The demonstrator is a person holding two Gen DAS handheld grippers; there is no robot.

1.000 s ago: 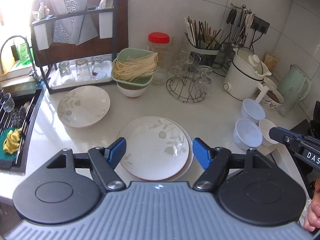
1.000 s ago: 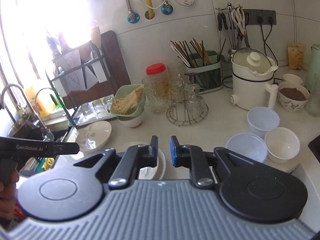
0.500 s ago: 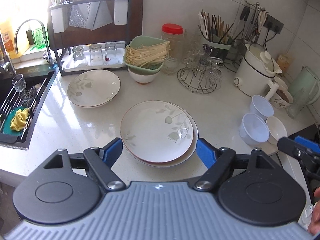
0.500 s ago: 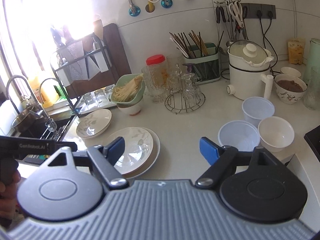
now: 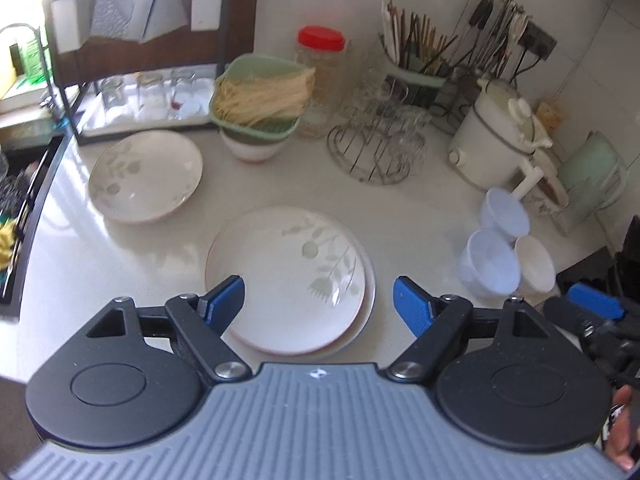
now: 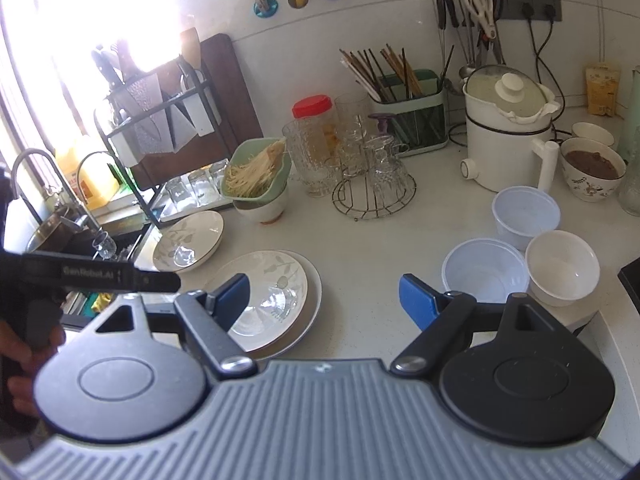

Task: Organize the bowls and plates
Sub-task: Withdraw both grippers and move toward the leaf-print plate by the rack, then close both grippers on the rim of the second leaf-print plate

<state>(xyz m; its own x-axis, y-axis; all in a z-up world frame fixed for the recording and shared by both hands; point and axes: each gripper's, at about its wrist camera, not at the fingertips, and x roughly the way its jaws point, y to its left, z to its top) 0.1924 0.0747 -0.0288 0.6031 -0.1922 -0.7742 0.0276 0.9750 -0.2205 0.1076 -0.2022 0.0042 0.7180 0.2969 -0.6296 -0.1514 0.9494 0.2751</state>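
Plates and bowls sit spread over the white counter (image 5: 256,184) ahead of my two tongs. My left tongs (image 5: 319,300) stand wide with nothing between the blue pads, hanging over the near edge of the stacked plates (image 5: 288,276); one pad overlaps the stack's rim at about 8 o'clock, though I cannot tell if it touches. My right tongs (image 6: 324,298) are wide too and hold nothing, with bare counter showing between the pads. From the left tongs, a single leaf-patterned plate (image 5: 145,176) lies at 10 o'clock, apart from the stack. At 12 o'clock a green strainer of noodles (image 5: 260,98) rests on a white bowl (image 5: 254,148). From the right tongs, three cups cluster at 2 o'clock: two translucent plastic bowls (image 6: 484,276) (image 6: 525,214) and a white bowl (image 6: 562,266), all just beside each other. A white cooker (image 6: 508,140) stands beyond them.
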